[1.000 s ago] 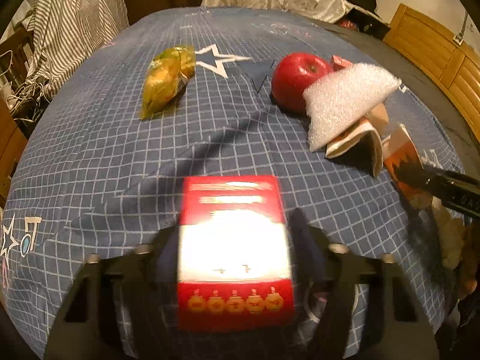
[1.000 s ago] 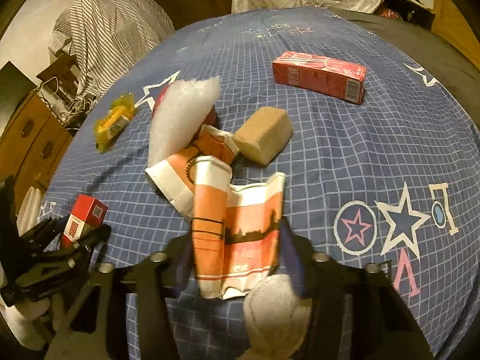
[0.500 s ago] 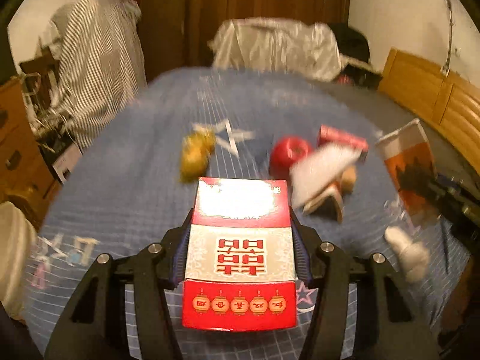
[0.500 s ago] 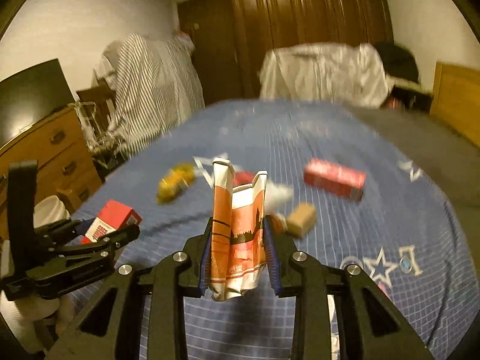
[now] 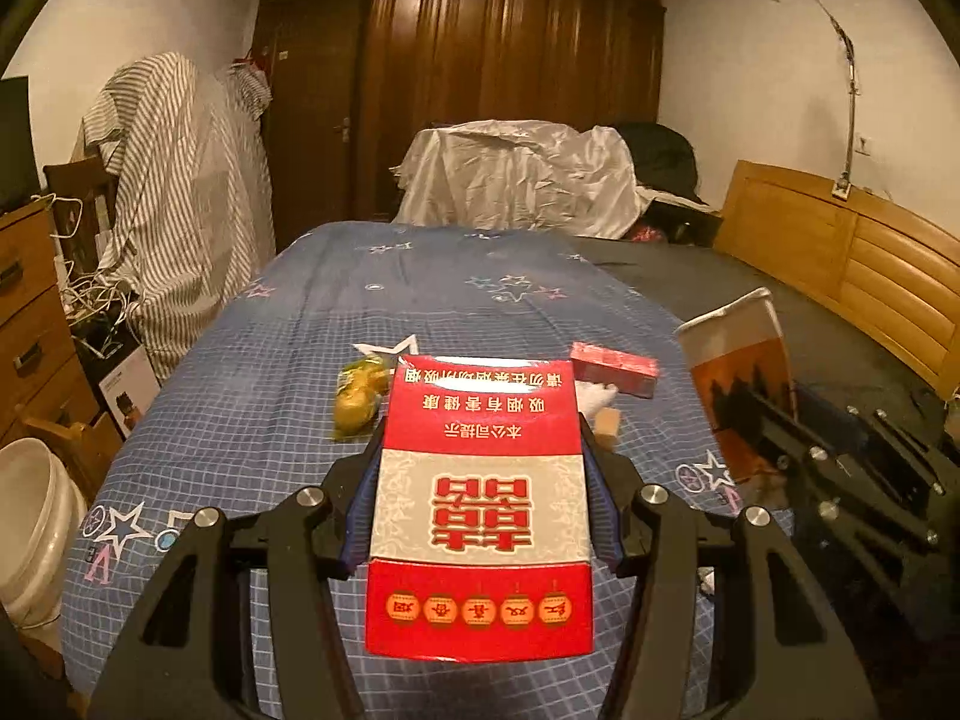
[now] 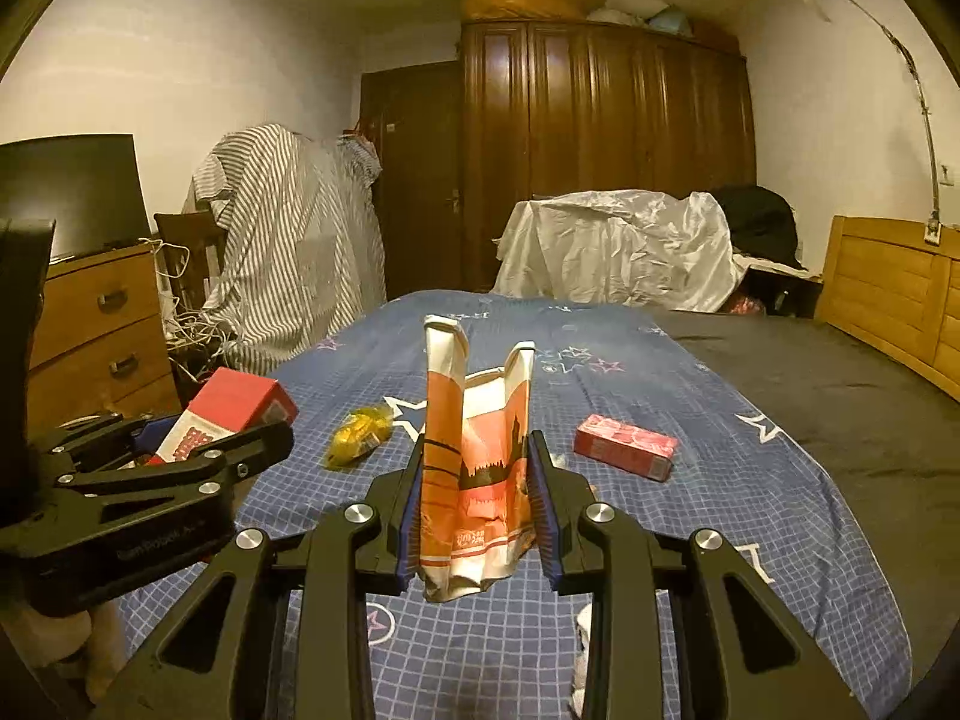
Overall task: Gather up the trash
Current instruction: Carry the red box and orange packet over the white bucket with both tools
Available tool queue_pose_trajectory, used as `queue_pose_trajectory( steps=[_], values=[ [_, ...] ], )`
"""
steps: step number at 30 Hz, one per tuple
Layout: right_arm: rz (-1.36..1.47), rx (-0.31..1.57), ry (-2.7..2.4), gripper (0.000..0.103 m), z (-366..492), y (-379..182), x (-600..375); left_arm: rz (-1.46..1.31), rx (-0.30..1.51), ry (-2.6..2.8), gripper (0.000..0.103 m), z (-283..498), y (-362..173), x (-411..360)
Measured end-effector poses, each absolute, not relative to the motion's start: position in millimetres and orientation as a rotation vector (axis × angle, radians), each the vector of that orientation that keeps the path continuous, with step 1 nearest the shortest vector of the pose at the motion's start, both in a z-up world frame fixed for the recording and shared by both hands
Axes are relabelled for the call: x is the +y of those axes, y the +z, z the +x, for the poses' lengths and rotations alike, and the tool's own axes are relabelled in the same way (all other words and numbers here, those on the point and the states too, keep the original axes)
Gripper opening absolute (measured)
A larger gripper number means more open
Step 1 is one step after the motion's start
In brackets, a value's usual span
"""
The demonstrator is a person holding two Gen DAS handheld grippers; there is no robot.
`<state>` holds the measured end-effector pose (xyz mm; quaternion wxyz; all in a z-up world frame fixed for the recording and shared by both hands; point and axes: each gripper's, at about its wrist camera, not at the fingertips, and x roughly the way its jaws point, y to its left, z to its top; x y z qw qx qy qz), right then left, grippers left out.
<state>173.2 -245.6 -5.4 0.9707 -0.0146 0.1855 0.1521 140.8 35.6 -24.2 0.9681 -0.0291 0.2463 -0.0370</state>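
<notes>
Left wrist view shows the left gripper (image 5: 480, 498) pinching a red box (image 5: 480, 504) from both sides, up off the bed (image 5: 252, 396). Right wrist view shows the right gripper (image 6: 477, 504) squeezing a crushed paper cup (image 6: 474, 468) between its pads, also held up in the air.

So two bits of trash are picked up, one in each tool. They have not been dropped anywhere yet. I think a bin comes next. A white bucket (image 5: 30, 522) stands low to the left of the left gripper, beside the bed, and it may be that bin, but I cannot be sure.

More is left on the bed. Ahead of both tools lie a yellow wrapper (image 6: 359, 437) and a red carton (image 6: 624, 446).

Only the left view shows the bucket and a small tan block (image 5: 607, 423) just past the box. Only the right view shows the whole wrapper and the crushed shape of the cup.
</notes>
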Motion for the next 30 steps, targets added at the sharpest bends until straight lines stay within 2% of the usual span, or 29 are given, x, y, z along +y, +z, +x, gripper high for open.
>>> queue_pose_trajectory(
  steps=[22, 30],
  values=[
    [-0.038, 0.367, 0.335, 0.032, 174.7, 6.9, -240.7, -0.063, 0.493, -0.057, 0.053, 137.6, -22.7, 47.3],
    [-0.06, 0.353, 0.515, 0.032, 181.3, 34.7, -167.5, -0.091, 0.476, 0.104, 0.054, 117.9, -7.0, 120.6]
  ],
)
